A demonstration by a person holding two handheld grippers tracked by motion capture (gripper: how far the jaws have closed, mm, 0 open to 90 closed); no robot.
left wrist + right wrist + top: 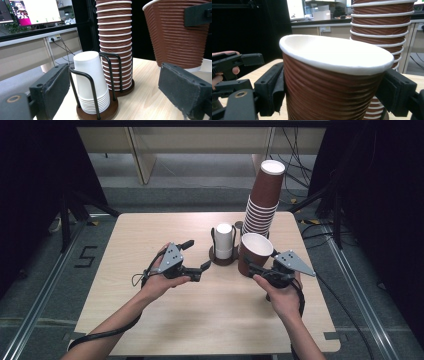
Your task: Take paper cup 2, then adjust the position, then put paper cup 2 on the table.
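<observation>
My right gripper is shut on a ribbed brown paper cup with a white inside, held slightly tilted just right of the table's middle. In the right gripper view both jaws press the brown cup at its sides, around the right gripper. My left gripper stands open with nothing in it, a little left of a wire holder of white cups. In the left gripper view the white cups stand just ahead of the left gripper, toward its left jaw.
A tall stack of brown cups rises from its own holder behind the held cup, close to the table's far edge. The stack stands right behind the white cups. Bare wooden tabletop lies in front of both hands.
</observation>
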